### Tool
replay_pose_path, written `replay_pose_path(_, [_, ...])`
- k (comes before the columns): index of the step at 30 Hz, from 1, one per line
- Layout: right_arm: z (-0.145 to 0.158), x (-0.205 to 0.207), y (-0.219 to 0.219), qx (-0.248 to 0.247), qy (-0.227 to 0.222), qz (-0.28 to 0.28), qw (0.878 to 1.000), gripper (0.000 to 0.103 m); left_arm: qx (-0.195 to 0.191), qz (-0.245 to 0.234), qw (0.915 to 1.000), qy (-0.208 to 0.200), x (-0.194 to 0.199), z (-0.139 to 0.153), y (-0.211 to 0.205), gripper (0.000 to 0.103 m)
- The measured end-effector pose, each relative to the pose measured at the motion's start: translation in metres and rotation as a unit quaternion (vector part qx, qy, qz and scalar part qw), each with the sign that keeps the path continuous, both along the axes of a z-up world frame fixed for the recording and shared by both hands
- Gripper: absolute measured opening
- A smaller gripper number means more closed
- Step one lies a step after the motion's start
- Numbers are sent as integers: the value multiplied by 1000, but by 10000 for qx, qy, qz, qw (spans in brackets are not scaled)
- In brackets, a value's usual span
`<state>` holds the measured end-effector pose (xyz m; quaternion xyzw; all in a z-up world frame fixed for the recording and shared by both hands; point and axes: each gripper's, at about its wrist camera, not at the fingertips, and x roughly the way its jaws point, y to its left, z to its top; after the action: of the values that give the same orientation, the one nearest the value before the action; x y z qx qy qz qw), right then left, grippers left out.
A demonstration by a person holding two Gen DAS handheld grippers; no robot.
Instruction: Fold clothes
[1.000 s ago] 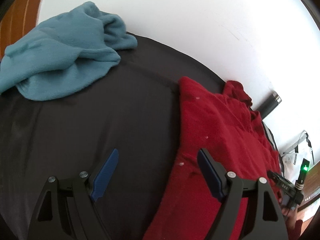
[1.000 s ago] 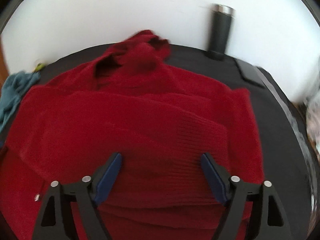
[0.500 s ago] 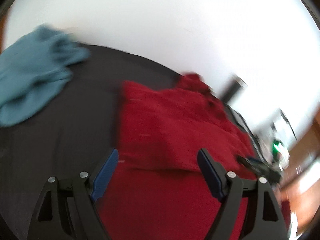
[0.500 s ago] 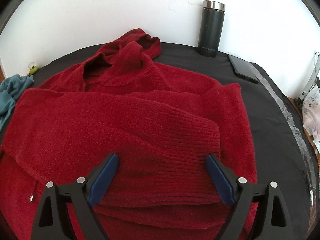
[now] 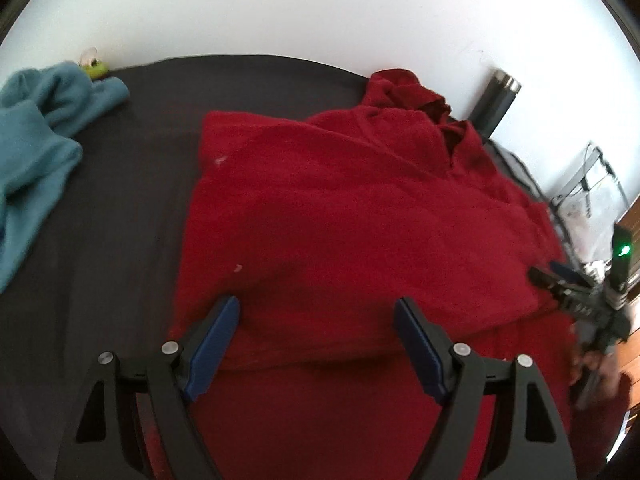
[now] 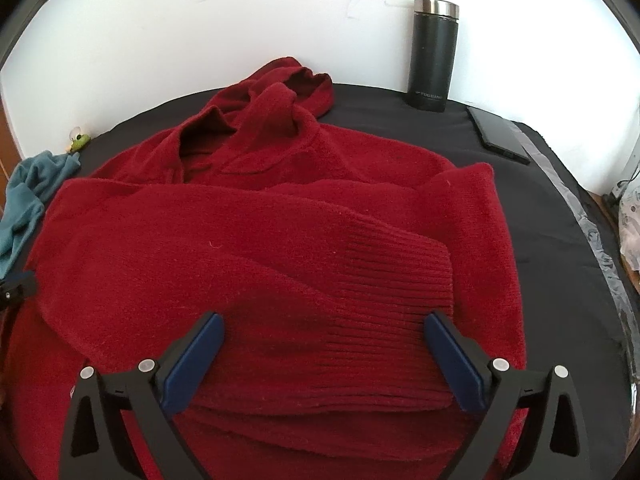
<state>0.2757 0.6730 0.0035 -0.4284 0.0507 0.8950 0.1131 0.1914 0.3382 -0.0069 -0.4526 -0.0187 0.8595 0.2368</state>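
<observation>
Black cloth covers the one table [image 6: 540, 200], the largest thing in either view, set against a white wall [image 6: 200, 20]. Two garments lie on it. One red hooded sweater [image 6: 280, 240] spreads over the middle of the table, its hood [image 6: 288, 88] bunched toward the wall, and a sleeve is folded across the chest so that the ribbed cuff [image 6: 392, 300] lies toward the right side, over the ribbed hem. The knit looks fuzzy and thick, with a drawstring tip showing pale on the front in the left wrist view. One teal fleece garment [image 5: 36, 152] lies crumpled at the table's left end, well apart from the sweater.

Two grippers are in view. The left gripper [image 5: 316, 316] hangs over the near left part of the sweater with its blue-padded fingers [image 5: 216, 340] spread wide and holding nothing. The right gripper [image 6: 324, 336] hangs over the folded cuff, fingers equally wide apart, also holding nothing; whether the pads touch the knit is hard to judge from this angle.

One black flask [image 6: 432, 56] with a steel lid stands upright by the wall, behind the sweater. One dark phone [image 6: 500, 136] lies flat just beside it. One small green toy [image 6: 78, 142], perhaps a frog, sits at the wall near the teal garment.
</observation>
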Motion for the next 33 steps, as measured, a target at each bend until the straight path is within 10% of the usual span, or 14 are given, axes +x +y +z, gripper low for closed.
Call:
replay_pose_path(19, [-1,-2,-1,38,-19,20,10000,102,-259,967,9939,-459,-88,0,22,84])
replay_pose_path(33, [-3,-1,-2,41,-27,48,10000,102,-514,938,9939,-267,-76,24,49,84])
